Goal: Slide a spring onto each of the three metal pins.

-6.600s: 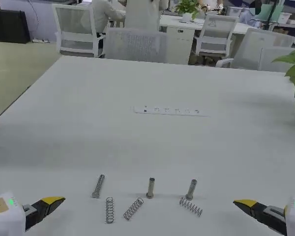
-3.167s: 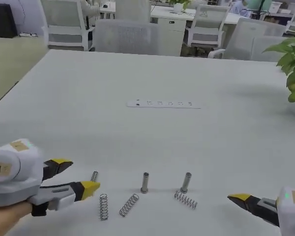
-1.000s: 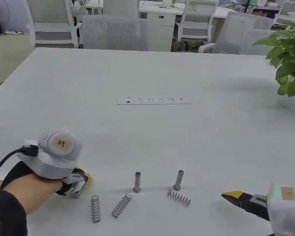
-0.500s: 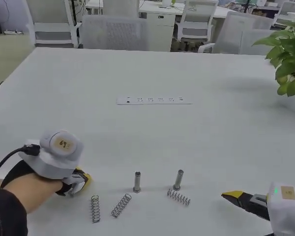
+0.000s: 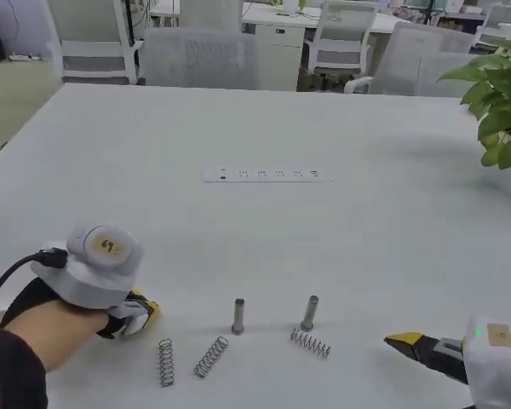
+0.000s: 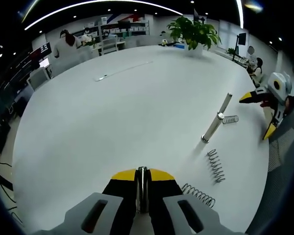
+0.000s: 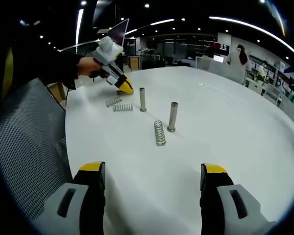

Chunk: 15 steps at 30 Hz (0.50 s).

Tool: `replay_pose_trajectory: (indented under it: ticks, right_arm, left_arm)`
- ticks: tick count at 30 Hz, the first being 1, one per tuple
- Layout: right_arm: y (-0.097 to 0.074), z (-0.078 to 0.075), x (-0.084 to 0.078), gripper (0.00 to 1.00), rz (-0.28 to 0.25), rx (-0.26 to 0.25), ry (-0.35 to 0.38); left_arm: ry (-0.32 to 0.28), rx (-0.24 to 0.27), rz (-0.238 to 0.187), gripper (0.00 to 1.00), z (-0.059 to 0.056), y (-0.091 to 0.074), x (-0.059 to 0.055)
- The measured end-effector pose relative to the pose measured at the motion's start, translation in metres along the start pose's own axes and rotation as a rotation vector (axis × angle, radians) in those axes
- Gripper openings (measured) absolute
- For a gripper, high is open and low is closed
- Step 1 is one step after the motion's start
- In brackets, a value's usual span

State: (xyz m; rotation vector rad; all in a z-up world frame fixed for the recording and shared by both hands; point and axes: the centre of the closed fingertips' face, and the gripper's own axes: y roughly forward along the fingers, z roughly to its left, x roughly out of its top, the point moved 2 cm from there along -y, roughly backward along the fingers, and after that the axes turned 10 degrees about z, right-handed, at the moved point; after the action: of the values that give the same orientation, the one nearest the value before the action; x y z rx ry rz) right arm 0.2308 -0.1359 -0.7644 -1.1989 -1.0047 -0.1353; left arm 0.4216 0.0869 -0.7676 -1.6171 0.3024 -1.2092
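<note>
Left steel pin (image 6: pixel 142 191), lying free 6.6 s ago, now clamped in yellow-tipped left gripper (image 5: pixel 143 310) jaws, low left on white worktop (image 5: pixel 264 239). Middle steel pin (image 5: pixel 238 315), right steel pin (image 5: pixel 310 313) upright. Leftmost wire coil spring (image 5: pixel 165 361) lies nearest. Right gripper (image 7: pixel 154 176) jaws wide, empty. Suggest: hold pin level, free end exposed; right takes spring by one end, aligns bore, slides.
</note>
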Motion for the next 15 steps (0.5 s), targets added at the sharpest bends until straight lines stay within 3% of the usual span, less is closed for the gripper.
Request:
replay_pose_trajectory:
  ticks: [15]
  right_arm:
    - [0.0,0.003,0.001,0.78,0.005,0.004,-0.015]
  left_arm:
    - [-0.024,-0.005,-0.042,0.0,-0.005,-0.026,-0.002]
